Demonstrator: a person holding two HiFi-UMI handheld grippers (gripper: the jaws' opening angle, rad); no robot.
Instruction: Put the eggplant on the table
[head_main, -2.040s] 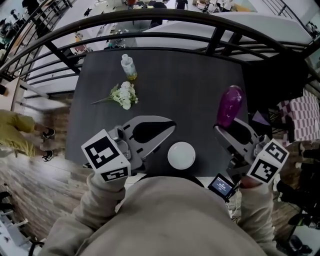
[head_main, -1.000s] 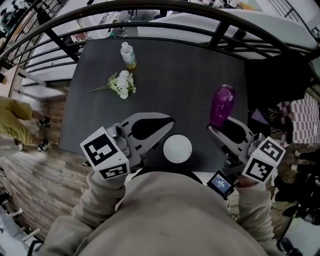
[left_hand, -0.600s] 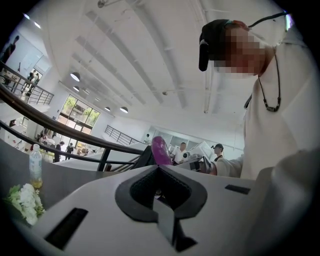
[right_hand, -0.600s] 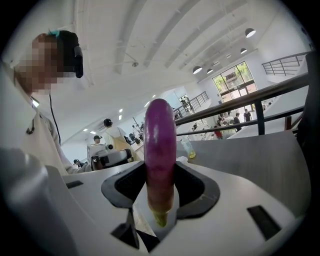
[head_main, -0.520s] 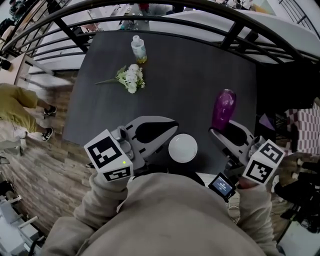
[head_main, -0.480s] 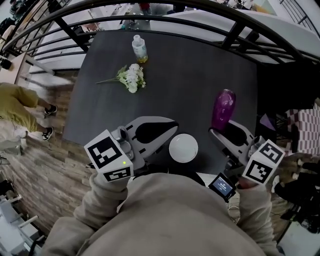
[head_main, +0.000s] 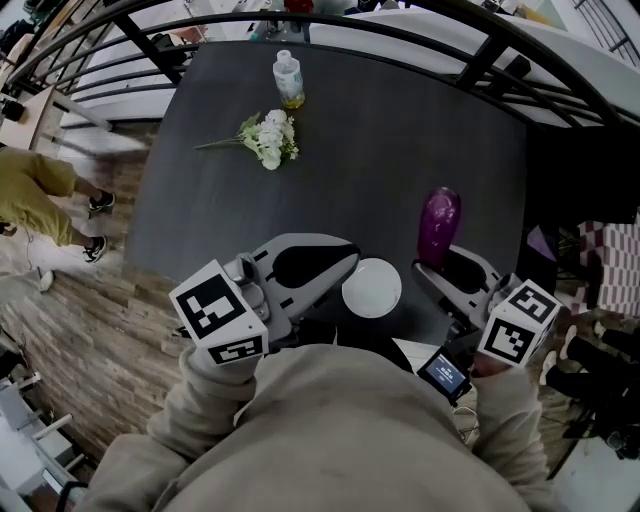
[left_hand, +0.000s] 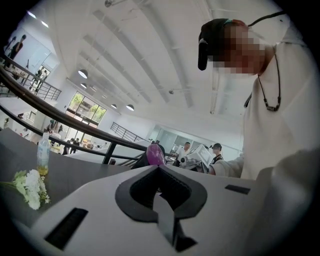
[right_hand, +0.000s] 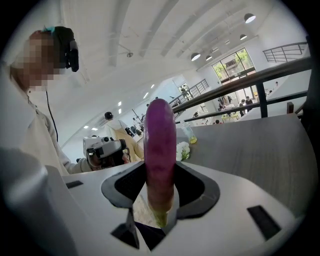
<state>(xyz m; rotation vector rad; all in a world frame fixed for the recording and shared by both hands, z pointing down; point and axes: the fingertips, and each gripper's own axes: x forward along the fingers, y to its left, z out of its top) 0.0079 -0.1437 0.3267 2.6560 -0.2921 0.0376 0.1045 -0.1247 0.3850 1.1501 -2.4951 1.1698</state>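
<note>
The purple eggplant (head_main: 438, 224) sticks out forward from my right gripper (head_main: 432, 266), which is shut on its greenish stem end over the right part of the dark table (head_main: 400, 120). In the right gripper view the eggplant (right_hand: 160, 145) runs up between the jaws of the right gripper (right_hand: 160, 172). Whether its far end touches the table I cannot tell. My left gripper (head_main: 347, 252) hangs over the table's near edge, shut with nothing in it. In the left gripper view the eggplant (left_hand: 155, 154) shows just past the left gripper (left_hand: 159, 169).
A white round dish (head_main: 371, 287) lies between the two grippers at the near edge. A bunch of white flowers (head_main: 268, 138) and a small bottle (head_main: 289, 80) are at the far left of the table. A black railing (head_main: 480, 60) curves behind it. A person (head_main: 30, 195) walks at left.
The right gripper has sunk a little toward the table with the eggplant still in it. The left gripper has dropped slightly too. The head view has shifted.
</note>
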